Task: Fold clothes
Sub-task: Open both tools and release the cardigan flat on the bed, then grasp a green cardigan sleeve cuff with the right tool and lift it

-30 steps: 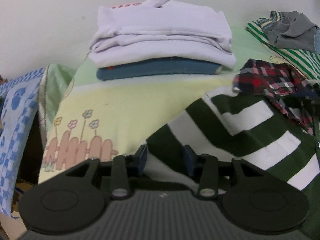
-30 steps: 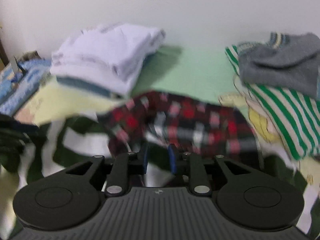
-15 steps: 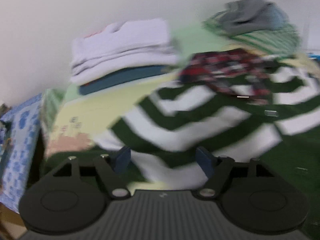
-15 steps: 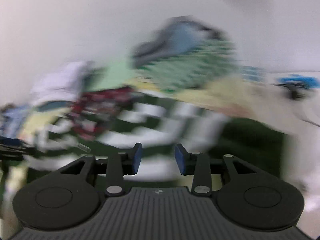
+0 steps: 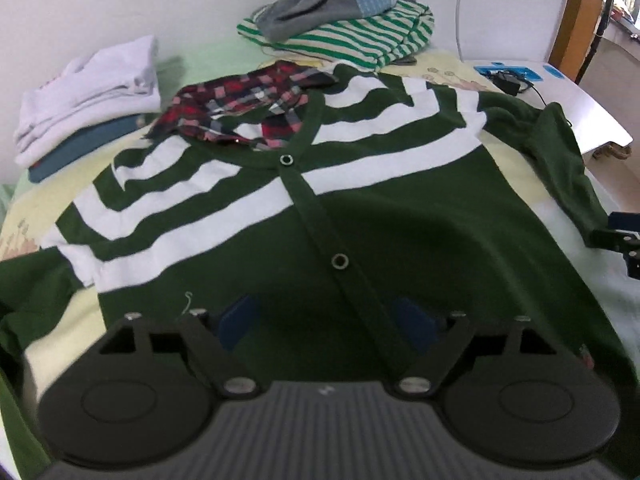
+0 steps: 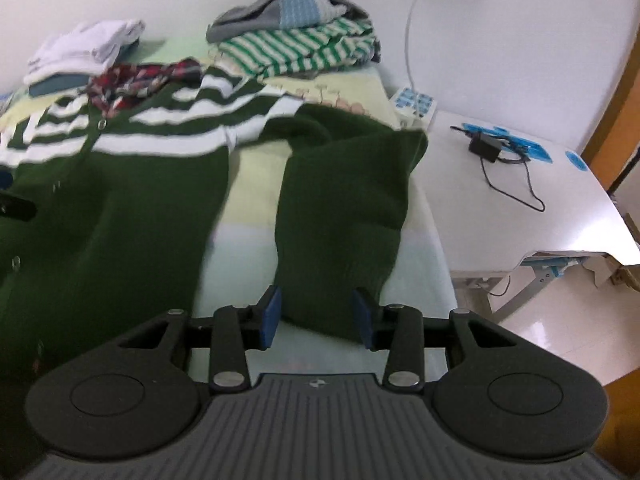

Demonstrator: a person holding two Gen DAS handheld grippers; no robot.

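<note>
A dark green cardigan [image 5: 400,216] with white chest stripes lies flat, front up, on the bed; it also shows in the right wrist view [image 6: 100,200]. My left gripper [image 5: 326,326] is open above its lower front beside the button placket. My right gripper [image 6: 316,316] is open, its blue pads either side of the cuff end of the green right sleeve [image 6: 340,208]. A red plaid shirt [image 5: 244,96] lies crumpled at the cardigan's collar.
A folded white and blue pile [image 5: 88,92] sits at the back left. A grey and green-striped pile [image 5: 344,24] sits at the back. A white side table [image 6: 520,184] with a black adapter [image 6: 486,146] stands right of the bed.
Both grippers have opened and pulled back toward the near edge. The cardigan, bunched a second ago, now lies spread flat. The right gripper has swung to the sleeve at the right.
</note>
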